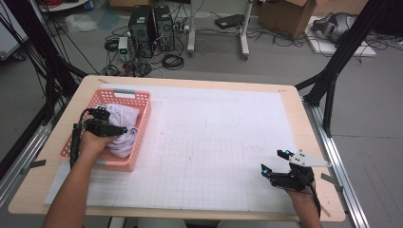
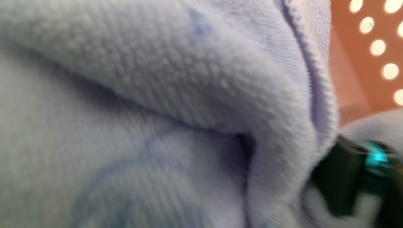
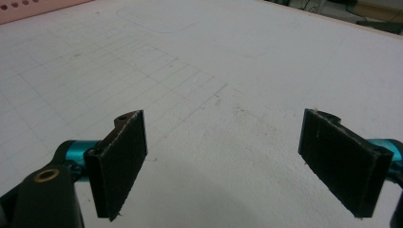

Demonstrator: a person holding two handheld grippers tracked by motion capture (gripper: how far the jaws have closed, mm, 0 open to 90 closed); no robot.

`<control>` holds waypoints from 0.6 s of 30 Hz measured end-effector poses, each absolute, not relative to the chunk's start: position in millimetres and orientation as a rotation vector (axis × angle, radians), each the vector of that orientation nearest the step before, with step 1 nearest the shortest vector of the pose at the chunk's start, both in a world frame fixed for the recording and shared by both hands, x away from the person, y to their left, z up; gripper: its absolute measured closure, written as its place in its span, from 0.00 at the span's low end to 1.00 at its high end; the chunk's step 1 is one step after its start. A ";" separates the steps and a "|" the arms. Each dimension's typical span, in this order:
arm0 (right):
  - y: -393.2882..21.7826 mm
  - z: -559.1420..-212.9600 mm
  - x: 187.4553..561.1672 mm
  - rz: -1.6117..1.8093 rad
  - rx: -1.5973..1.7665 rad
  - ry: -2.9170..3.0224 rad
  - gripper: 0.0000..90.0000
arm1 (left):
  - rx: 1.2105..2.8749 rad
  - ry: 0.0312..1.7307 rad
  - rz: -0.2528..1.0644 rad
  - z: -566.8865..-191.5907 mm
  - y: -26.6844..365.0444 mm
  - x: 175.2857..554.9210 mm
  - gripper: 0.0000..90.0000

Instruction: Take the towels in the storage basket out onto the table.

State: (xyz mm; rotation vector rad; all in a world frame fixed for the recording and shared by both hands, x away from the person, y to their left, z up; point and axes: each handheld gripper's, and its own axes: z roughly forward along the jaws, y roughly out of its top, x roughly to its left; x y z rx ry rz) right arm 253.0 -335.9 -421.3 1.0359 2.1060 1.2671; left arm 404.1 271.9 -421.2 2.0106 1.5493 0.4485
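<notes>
A pink perforated basket (image 1: 142, 102) is seen at the table's left, filled with a pale lilac towel (image 1: 124, 137). The left gripper (image 1: 105, 124) is pushed down into that towel; whether its jaws are gripping it cannot be told. In the left gripper view, thick fleece folds (image 2: 166, 95) are pressed against the lens, hiding one jaw. The right gripper (image 1: 277, 161) is rested on the white gridded mat (image 1: 214, 142), jaws wide apart around nothing. No writing can be read.
</notes>
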 end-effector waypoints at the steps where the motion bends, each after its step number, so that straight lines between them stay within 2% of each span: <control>1: -336.5 -421.0 252.8 1.269 1.038 2.102 0.17 | 2.011 1.546 0.445 -420.8 271.7 403.9 0.38; 4: -338.5 -420.2 252.4 1.273 1.046 2.094 0.17 | 1.991 1.550 0.432 -419.9 271.6 403.3 0.50; 8: -338.7 -420.3 251.7 1.271 1.051 2.095 0.17 | 1.938 1.571 0.388 -417.4 276.5 402.6 0.60; 12: -339.4 -420.2 252.7 1.275 1.057 2.089 0.17 | 1.868 1.565 0.386 -413.3 280.6 399.9 0.65; 18: -338.9 -420.8 252.4 1.277 1.063 2.091 0.17 | 1.753 1.527 0.435 -405.2 286.8 392.8 0.66</control>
